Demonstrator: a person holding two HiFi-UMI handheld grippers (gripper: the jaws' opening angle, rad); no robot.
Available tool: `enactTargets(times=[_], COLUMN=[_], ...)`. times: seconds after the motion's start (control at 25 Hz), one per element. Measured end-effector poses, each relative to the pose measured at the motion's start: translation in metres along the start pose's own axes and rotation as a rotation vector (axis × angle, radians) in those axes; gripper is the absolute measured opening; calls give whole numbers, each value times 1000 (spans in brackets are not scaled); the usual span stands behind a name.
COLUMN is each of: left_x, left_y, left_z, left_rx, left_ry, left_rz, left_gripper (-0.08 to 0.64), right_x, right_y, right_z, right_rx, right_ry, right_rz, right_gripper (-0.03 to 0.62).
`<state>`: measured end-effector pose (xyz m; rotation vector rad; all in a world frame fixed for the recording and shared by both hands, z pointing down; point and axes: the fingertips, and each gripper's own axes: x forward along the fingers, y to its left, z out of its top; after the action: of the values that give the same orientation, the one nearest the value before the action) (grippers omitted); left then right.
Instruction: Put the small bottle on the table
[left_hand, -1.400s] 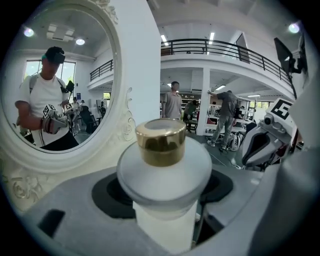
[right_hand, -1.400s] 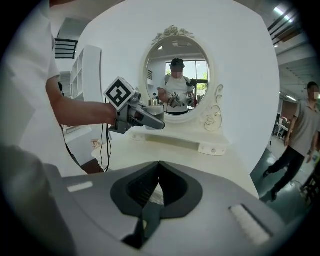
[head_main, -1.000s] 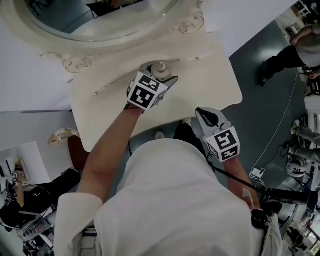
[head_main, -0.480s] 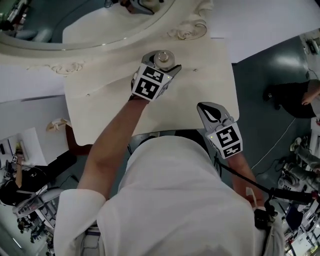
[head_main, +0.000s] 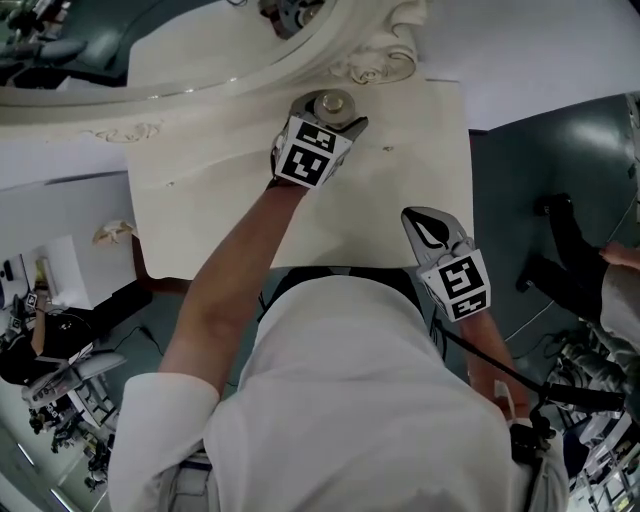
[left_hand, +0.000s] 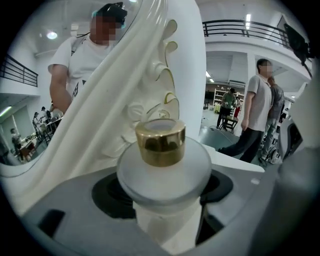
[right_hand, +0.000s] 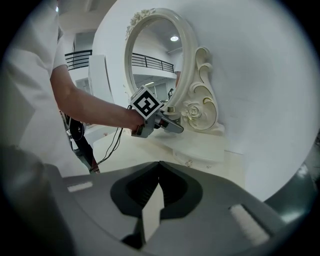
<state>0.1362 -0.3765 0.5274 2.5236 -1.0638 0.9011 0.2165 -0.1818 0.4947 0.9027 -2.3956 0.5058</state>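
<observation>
Nearest, right gripper (head_main: 430, 225): jaws together, empty, over the front edge of the cream-white dressing table (head_main: 200, 200). Farther in, left gripper (head_main: 330, 110) clamps the small frosted-white bottle with gold cap (left_hand: 160, 142), at the tabletop's back beside the carved mirror frame (head_main: 375, 60). Touchdown unclear; release looks left to do.

text: none legible | labels: none | numbers: none

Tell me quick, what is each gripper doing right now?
Left gripper: closed on the bottle.
Right gripper: closed, empty.
</observation>
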Motion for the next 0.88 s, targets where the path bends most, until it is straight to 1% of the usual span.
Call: enactTargets(times=[0.2,0.48,0.88], left_x=[17,29,44], left_y=[3,8,11], left_z=[1,-1,-11], left_rx=[-4,-16,-19], left_ry=[8,0,-3], left_rz=[24,54,69], left_gripper=[341,341,341], right_x=[0,1,7], right_y=[-16,-30,-45], right_z=[-9,-15,-16], right_rx=[10,20,20], right_ry=[14,28,33], right_rz=[22,36,49], right_gripper=[2,2,2])
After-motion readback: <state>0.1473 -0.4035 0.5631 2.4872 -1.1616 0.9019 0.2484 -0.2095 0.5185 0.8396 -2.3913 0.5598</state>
